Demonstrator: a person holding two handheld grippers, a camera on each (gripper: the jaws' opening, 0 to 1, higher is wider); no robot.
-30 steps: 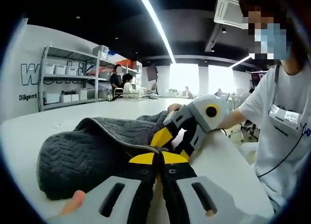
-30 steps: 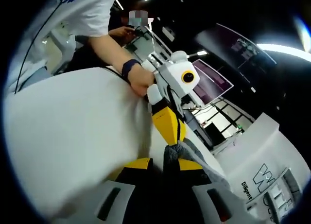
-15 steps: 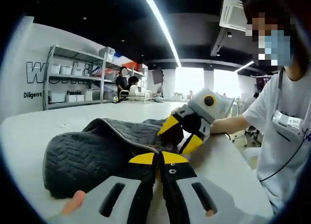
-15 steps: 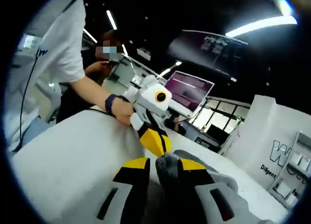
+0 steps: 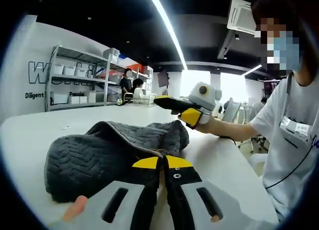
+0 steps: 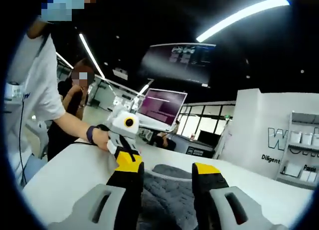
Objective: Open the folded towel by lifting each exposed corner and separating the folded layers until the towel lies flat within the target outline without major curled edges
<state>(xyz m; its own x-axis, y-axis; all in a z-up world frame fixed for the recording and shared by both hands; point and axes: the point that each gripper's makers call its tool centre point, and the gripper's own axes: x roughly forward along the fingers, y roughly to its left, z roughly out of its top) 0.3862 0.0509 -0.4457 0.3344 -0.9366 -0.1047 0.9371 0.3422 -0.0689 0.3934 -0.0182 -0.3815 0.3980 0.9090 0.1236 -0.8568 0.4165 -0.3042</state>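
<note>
- The towel (image 5: 112,152), dark grey with a zigzag weave, sits bunched and doubled over on the white table (image 5: 40,127), not flat; no target outline is visible around it.
- Its top layer arches up in a ridge, piped edge running toward your left gripper (image 5: 160,162).
- Left gripper: jaws together at the towel's near edge, apparently pinching the hem, though the cloth between the tips is hard to confirm. You likely anchor that corner so the layers can be peeled away from it.
- Right gripper (image 6: 168,170): jaws apart, nothing between them, towel below and ahead; in the left gripper view it (image 5: 182,108) hangs above the towel's far end, clear of the cloth.
- Judgement: unfolding is barely underway; next you need a fresh corner for the free gripper.
- Shelving (image 5: 67,88) and a wall screen (image 6: 160,108) stand well behind.
</note>
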